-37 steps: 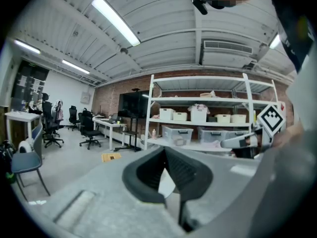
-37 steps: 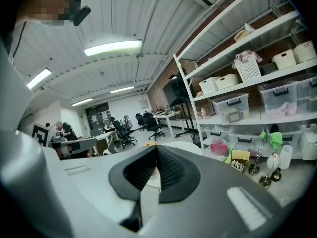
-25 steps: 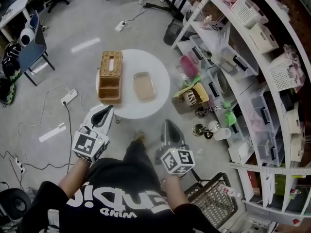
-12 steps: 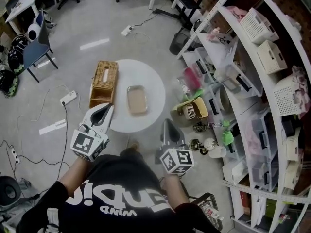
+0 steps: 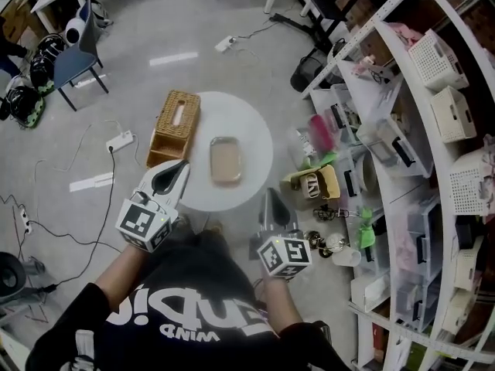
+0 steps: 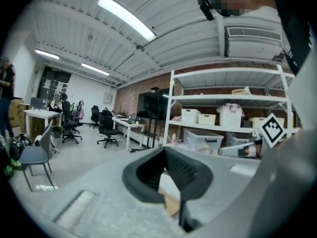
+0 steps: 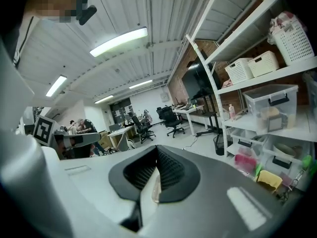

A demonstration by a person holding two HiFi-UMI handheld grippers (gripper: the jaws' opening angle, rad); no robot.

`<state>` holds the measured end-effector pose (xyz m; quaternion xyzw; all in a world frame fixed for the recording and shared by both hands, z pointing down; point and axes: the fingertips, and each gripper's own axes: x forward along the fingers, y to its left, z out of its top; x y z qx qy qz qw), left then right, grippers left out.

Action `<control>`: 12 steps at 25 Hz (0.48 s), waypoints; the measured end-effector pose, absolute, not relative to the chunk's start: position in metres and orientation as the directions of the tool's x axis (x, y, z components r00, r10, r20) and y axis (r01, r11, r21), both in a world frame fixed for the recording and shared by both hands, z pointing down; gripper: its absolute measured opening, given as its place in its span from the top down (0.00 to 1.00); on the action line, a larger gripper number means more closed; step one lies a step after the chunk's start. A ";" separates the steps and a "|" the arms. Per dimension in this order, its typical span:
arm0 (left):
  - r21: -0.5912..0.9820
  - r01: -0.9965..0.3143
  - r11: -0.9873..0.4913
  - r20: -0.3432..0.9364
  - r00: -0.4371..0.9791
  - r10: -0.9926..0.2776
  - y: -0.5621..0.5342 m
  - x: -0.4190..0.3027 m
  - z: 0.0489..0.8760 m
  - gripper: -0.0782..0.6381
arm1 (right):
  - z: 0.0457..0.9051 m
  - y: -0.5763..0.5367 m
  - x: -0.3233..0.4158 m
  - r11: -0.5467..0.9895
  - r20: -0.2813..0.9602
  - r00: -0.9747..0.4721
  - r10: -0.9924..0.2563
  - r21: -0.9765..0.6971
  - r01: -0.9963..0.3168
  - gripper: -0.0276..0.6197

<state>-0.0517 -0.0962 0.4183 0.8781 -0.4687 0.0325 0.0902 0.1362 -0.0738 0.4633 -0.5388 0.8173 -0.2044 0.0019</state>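
up front, the fingers of the left gripper (image 5: 182, 165) and right gripper (image 5: 271, 195) are pressing together, gripping nothing, hovering by the tabletop's (image 5: 251, 122) near edge. a basket (image 5: 175, 127) is lying just ahead of the left gripper, a tray (image 5: 225, 159) beside it.

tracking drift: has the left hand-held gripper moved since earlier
Yes. In the left gripper view the white shelf slid right and grew: the left hand-held gripper swung left, nearer it.

White table (image 5: 255, 128), tan woven-pattern basket (image 5: 175, 126), pale beige tray (image 5: 225, 159), grey floor (image 5: 193, 22)
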 end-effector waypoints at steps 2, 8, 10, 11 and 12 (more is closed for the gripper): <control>0.146 -0.831 -0.537 0.126 0.554 -0.823 -0.099 -0.058 0.416 0.89 | 0.463 -0.074 0.131 0.336 0.219 -0.420 -0.881 -0.336 -0.880 0.96; 0.172 -0.803 -0.571 0.122 0.592 -0.796 -0.107 -0.056 0.415 0.81 | 0.458 -0.076 0.134 0.296 0.218 -0.376 -0.900 -0.328 -0.897 0.96; 0.182 -0.792 -0.583 0.138 0.608 -0.782 -0.109 -0.058 0.419 0.80 | 0.455 -0.077 0.134 0.280 0.215 -0.360 -0.908 -0.329 -0.902 0.96; 0.193 -0.790 -0.582 0.144 0.610 -0.779 -0.112 -0.061 0.422 0.80 | 0.454 -0.078 0.132 0.275 0.213 -0.355 -0.910 -0.328 -0.903 0.96; 0.204 -0.789 -0.580 0.150 0.611 -0.778 -0.115 -0.063 0.425 0.78 | 0.453 -0.080 0.131 0.272 0.210 -0.351 -0.913 -0.328 -0.905 0.96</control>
